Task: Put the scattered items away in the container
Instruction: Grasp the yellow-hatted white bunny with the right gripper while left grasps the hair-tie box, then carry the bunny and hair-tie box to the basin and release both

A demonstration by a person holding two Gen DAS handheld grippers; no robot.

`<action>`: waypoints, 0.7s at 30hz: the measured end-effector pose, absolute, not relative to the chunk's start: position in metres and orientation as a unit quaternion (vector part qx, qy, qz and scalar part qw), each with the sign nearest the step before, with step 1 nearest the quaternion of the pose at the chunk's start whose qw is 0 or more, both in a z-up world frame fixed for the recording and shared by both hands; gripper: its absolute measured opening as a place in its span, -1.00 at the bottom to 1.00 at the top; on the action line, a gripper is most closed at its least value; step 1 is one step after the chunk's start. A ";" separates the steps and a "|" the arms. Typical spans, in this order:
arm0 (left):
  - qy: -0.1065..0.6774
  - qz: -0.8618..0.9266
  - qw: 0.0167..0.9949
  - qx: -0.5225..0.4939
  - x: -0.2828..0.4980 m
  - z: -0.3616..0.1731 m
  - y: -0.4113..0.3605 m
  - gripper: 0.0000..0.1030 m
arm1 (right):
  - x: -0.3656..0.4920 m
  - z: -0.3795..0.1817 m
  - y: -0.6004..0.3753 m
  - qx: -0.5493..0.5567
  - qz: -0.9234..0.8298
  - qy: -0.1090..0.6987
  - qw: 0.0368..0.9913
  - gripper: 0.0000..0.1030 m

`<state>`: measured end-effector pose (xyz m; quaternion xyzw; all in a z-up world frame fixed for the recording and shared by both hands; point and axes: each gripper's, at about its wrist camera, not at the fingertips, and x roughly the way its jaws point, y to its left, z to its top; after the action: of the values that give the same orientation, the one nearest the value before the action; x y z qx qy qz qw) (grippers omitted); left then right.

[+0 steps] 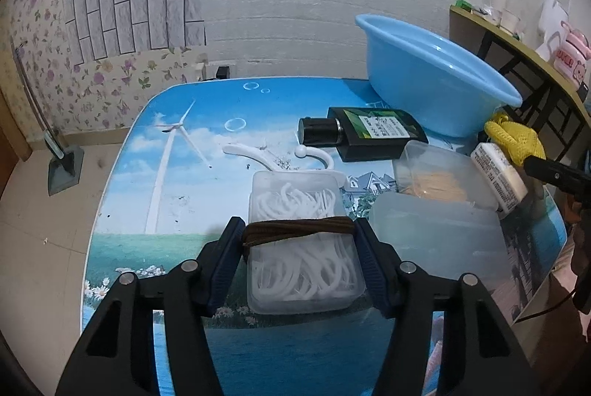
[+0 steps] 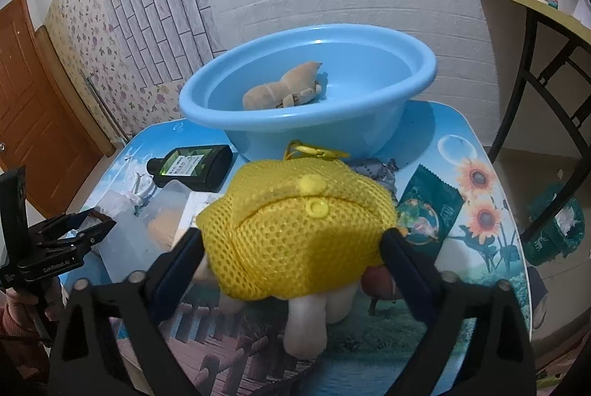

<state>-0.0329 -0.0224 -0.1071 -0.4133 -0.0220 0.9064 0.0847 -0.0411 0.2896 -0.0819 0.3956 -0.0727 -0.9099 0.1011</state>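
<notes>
My left gripper (image 1: pixel 299 229) is shut on a clear plastic box of white floss picks (image 1: pixel 303 248) bound with a brown band, just above the table. My right gripper (image 2: pixel 291 241) is shut on a yellow mesh pouch (image 2: pixel 295 229) with white items beneath it, held above the table in front of the blue basin (image 2: pixel 306 89). The basin holds a tan plush toy (image 2: pixel 284 89). The basin also shows at the back right in the left wrist view (image 1: pixel 436 78).
A dark green bottle (image 1: pixel 365 133), a white hook (image 1: pixel 280 156), a clear tub of toothpicks (image 1: pixel 439 178), a frosted lid (image 1: pixel 439 233) and a white tube (image 1: pixel 498 174) lie on the table (image 1: pixel 177 174). A green sachet (image 2: pixel 428 207) lies at right. A shelf (image 2: pixel 535 12) stands right.
</notes>
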 end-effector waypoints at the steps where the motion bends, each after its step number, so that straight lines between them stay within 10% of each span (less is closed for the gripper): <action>1: -0.023 0.907 0.084 -0.412 -0.033 -0.106 -0.023 0.15 | -0.040 -0.082 0.291 0.395 -0.910 -0.075 0.103 0.65; 21: -0.023 0.916 0.085 -0.391 -0.009 -0.074 -0.011 0.15 | -0.006 -0.053 0.302 0.349 -0.924 -0.086 0.131 0.52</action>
<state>-0.0092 -0.0106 -0.0736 -0.3913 -0.0234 0.9161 0.0845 -0.0057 0.3016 -0.0535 0.3489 -0.0856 -0.9240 0.1308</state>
